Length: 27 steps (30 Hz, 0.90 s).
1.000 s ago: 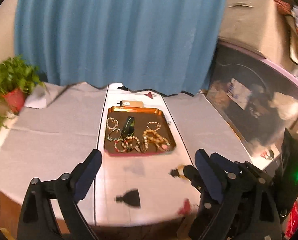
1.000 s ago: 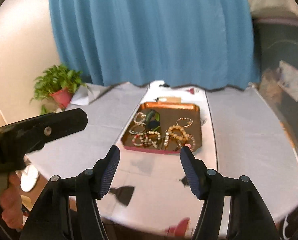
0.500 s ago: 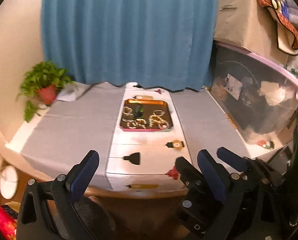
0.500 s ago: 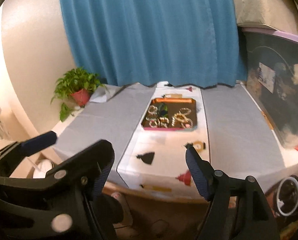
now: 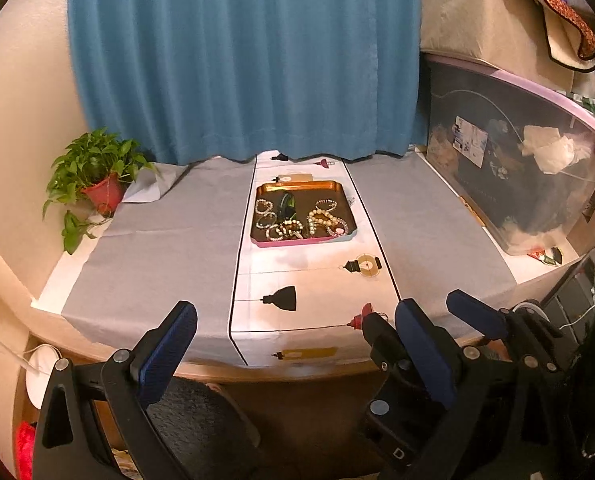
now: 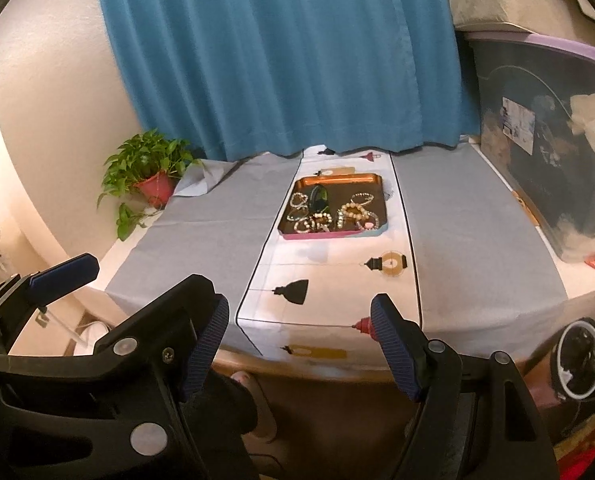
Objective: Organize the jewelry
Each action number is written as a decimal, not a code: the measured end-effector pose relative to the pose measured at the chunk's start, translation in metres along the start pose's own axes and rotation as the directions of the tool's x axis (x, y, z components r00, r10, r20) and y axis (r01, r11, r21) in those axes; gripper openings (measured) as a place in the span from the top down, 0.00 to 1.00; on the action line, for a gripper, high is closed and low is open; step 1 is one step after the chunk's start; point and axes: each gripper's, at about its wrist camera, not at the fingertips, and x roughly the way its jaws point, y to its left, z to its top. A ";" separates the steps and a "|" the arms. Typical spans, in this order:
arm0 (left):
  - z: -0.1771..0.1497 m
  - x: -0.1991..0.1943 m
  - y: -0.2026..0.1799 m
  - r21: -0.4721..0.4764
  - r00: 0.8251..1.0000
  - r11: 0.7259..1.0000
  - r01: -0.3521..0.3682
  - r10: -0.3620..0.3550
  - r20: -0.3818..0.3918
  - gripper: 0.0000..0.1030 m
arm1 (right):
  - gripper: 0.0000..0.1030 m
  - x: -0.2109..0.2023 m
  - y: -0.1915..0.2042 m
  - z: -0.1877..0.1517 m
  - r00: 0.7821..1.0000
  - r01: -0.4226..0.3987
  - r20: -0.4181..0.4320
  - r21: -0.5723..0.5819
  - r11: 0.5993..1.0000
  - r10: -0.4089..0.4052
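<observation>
An orange-rimmed tray (image 5: 301, 186) (image 6: 337, 179) sits far ahead on the white table runner (image 5: 313, 284) (image 6: 333, 276). It holds several beaded bracelets (image 5: 293, 229) (image 6: 317, 224) and a dark green band (image 5: 286, 203) (image 6: 318, 197). My left gripper (image 5: 295, 311) hangs open and empty in front of the table's near edge, well short of the tray. My right gripper (image 6: 299, 312) is beside it on the right, also open with nothing between its fingers. Each wrist view shows the other gripper's blue pads (image 5: 471, 314) (image 6: 63, 274) at its side.
Grey cloth (image 5: 161, 248) (image 6: 469, 220) covers the table on both sides of the runner. A potted plant (image 5: 97, 168) (image 6: 149, 168) stands at the back left, a large dark storage bin (image 5: 517, 168) (image 6: 545, 140) at the right, and a blue curtain (image 5: 241, 60) behind.
Both grippers have drawn back from the tray and risen, so the tray looks smaller and the table's front edge shows. The right gripper's jaws stand a little wider.
</observation>
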 end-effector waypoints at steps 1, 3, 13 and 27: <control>-0.001 0.001 0.000 0.001 1.000 1.000 0.002 -0.002 -0.004 0.04 | 0.28 0.001 0.000 0.000 1.000 0.004 -0.003 0.002 1.000 -0.004; 0.000 0.002 -0.001 0.003 1.000 1.000 0.003 -0.003 -0.006 0.04 | 0.28 0.002 -0.001 0.000 1.000 0.008 -0.002 -0.002 1.000 -0.008; -0.001 0.012 0.003 -0.004 0.999 1.000 -0.008 0.008 -0.033 0.04 | 0.28 0.010 -0.001 0.000 1.000 -0.005 -0.027 -0.005 1.000 0.005; -0.003 0.021 0.003 -0.004 0.999 1.000 -0.006 0.006 -0.054 0.04 | 0.28 0.019 -0.002 -0.005 0.999 -0.005 -0.048 0.000 1.000 0.005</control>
